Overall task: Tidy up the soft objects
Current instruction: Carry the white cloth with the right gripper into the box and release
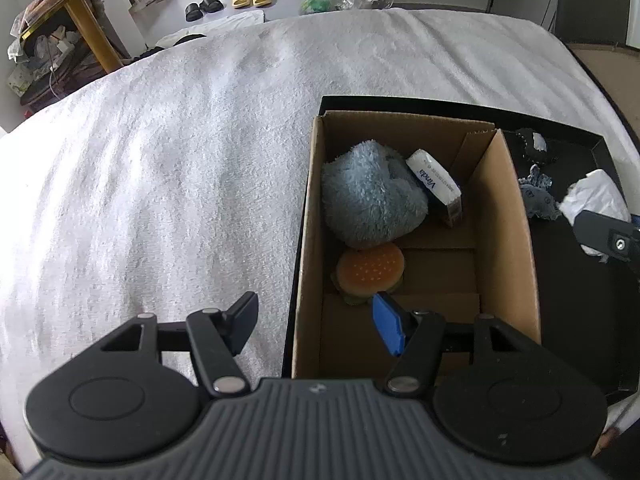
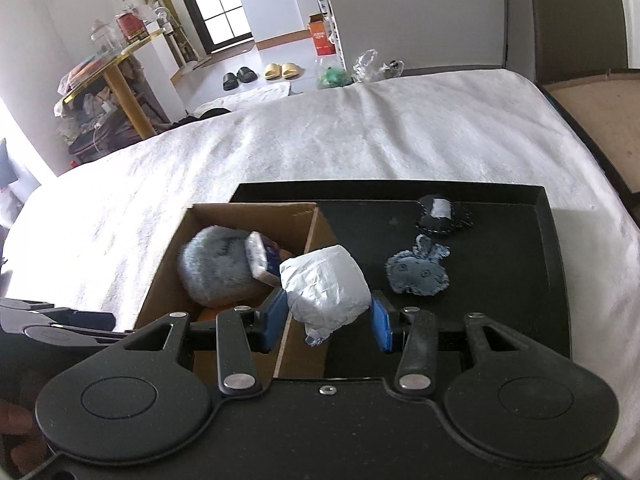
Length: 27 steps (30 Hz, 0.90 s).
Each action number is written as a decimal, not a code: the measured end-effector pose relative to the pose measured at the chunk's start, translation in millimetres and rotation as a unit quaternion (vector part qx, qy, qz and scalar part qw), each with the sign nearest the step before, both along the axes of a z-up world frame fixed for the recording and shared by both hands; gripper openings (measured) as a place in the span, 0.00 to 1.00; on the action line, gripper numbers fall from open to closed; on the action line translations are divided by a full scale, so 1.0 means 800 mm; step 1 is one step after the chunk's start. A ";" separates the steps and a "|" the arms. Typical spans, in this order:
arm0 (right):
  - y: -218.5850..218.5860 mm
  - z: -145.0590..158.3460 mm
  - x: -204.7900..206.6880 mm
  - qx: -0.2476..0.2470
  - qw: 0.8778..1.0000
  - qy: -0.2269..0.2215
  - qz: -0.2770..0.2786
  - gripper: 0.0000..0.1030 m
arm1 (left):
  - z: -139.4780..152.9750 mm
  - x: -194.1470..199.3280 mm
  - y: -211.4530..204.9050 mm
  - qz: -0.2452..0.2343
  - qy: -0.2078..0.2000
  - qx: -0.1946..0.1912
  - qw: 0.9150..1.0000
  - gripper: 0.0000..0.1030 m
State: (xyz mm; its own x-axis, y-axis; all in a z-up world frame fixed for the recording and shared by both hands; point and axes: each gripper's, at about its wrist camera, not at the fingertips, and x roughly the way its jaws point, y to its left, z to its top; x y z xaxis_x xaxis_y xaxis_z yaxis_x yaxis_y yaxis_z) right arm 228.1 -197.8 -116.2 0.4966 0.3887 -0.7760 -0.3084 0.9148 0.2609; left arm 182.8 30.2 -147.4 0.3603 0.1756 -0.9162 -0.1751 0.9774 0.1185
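A cardboard box (image 1: 508,216) stands in a black tray (image 1: 560,264) on a white bed. In it lie a fluffy blue plush (image 1: 368,196), a Vinda tissue pack (image 1: 436,184) and a burger toy (image 1: 370,268). My left gripper (image 1: 316,320) is open and empty over the box's near left wall. My right gripper (image 2: 328,316) is shut on a white crumpled bundle (image 2: 324,284), held above the box's right wall (image 2: 316,224). Two denim toys lie on the tray: a blue one (image 2: 418,270) and a dark one (image 2: 442,214). The bundle also shows in the left wrist view (image 1: 596,196).
The white bedspread (image 1: 180,160) stretches left and beyond the tray. A wooden table (image 2: 116,76) with clutter stands at the far left. Slippers (image 2: 260,72) and plastic bags (image 2: 348,70) lie on the floor past the bed.
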 end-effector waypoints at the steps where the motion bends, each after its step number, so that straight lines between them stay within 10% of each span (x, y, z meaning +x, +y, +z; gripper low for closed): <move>1: 0.004 0.001 -0.001 -0.002 1.000 -0.001 0.002 0.43 | 0.000 0.000 0.002 0.000 -0.001 -0.003 1.000 0.60; 15: 0.044 -0.001 -0.002 -0.021 1.000 0.002 0.015 0.43 | -0.022 -0.004 0.029 0.008 0.000 -0.052 0.999 0.49; 27: 0.075 -0.012 0.002 -0.035 0.999 0.012 0.028 0.43 | -0.036 0.000 0.047 0.004 0.012 -0.079 0.997 0.08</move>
State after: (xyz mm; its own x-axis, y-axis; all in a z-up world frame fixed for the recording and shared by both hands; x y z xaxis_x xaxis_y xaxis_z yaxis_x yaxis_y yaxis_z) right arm 229.7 -137.5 -125.9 0.4557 0.3607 -0.8138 -0.3546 0.9121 0.2058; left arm 182.8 68.1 -176.1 0.3368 0.0305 -0.9411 -0.1811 0.9829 -0.0329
